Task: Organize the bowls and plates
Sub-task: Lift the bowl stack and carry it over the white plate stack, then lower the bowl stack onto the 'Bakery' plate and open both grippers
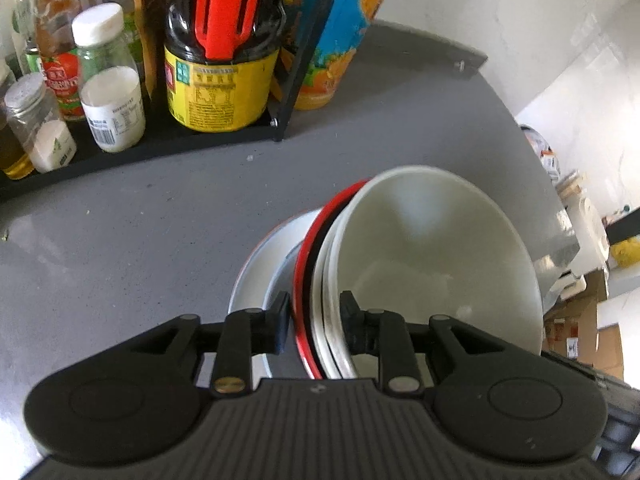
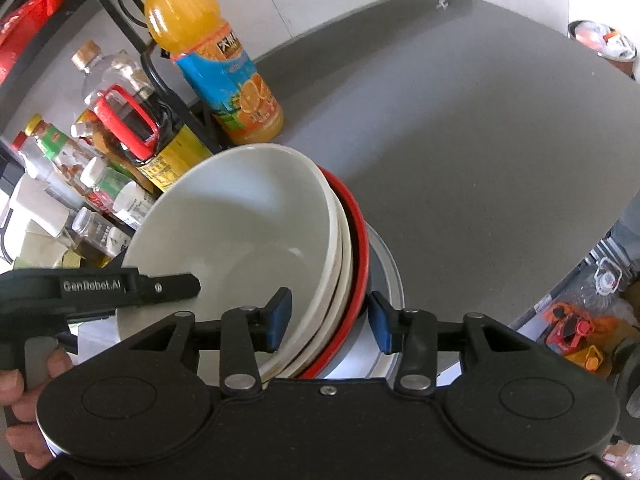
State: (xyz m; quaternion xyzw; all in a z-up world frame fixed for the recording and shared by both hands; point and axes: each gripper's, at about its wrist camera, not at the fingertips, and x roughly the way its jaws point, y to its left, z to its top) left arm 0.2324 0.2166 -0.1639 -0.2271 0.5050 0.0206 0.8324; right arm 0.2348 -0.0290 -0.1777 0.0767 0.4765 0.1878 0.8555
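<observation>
We see a tilted stack of bowls (image 2: 248, 232), white ones nested in a red-rimmed bowl (image 2: 358, 248), above a white plate (image 1: 264, 264) on the grey desk (image 1: 140, 220). Our left claw (image 1: 314, 322) is clamped on the stack's rims; our right claw (image 2: 328, 318) straddles the opposite rims, its pads apart.

Bright daylight, both views; white wall (image 1: 520, 20) top right blown out, glare washes the table (image 1: 500, 128) far edge; soft highlight inside the white bowl (image 1: 420, 216); heavy fisheye bending at the rims, corners vignetted black; bowl rim slightly motion-blurred; bottles (image 2: 100, 184) sharp enough, labels barely legible.
</observation>
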